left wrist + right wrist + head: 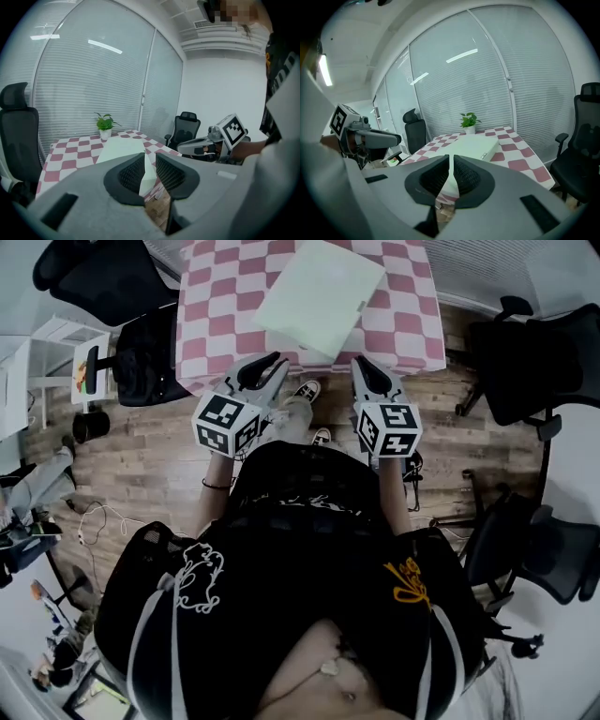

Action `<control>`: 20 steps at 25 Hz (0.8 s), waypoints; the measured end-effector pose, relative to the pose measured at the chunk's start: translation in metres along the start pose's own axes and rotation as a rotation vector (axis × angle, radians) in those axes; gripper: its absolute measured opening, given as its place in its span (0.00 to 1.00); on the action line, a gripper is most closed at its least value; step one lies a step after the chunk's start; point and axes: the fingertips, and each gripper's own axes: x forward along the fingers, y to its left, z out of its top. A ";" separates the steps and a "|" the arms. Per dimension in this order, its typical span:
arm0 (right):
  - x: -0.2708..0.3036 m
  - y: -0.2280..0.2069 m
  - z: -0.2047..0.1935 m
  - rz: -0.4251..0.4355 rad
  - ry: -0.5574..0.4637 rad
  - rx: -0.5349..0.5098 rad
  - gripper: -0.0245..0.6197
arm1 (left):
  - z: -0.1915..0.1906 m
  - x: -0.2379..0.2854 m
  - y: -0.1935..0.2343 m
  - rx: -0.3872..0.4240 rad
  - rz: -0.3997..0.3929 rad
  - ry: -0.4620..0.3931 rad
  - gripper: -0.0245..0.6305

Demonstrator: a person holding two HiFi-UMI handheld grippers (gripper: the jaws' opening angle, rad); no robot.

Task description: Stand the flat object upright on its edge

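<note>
Checkered desk [211, 306], frame top: flat panel [319, 292], prob. light, stiff; grip near corner. Left claw [270, 364], right claw [366, 369] pressed together, empty.

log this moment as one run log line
task: not started | left tool: shut, empty | right tool: shut, empty | flat object: lying flat on checkered table, untouched

Your desk [217, 307] has a pink-and-white checkered cloth over it. A pale green slab [319, 294] lies flat on it, turned at an angle, one corner right by the near edge. A small potted plant [468, 122] sits at the far side.
</note>
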 end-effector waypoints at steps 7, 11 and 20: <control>0.025 -0.027 0.017 -0.067 0.003 0.029 0.09 | 0.021 0.037 0.039 0.017 -0.034 0.000 0.17; 0.045 -0.043 0.024 -0.096 0.009 0.053 0.09 | 0.027 0.059 0.067 0.019 -0.044 0.012 0.17; 0.094 -0.073 0.025 -0.082 0.033 0.210 0.09 | 0.019 0.101 0.141 0.031 -0.093 0.107 0.17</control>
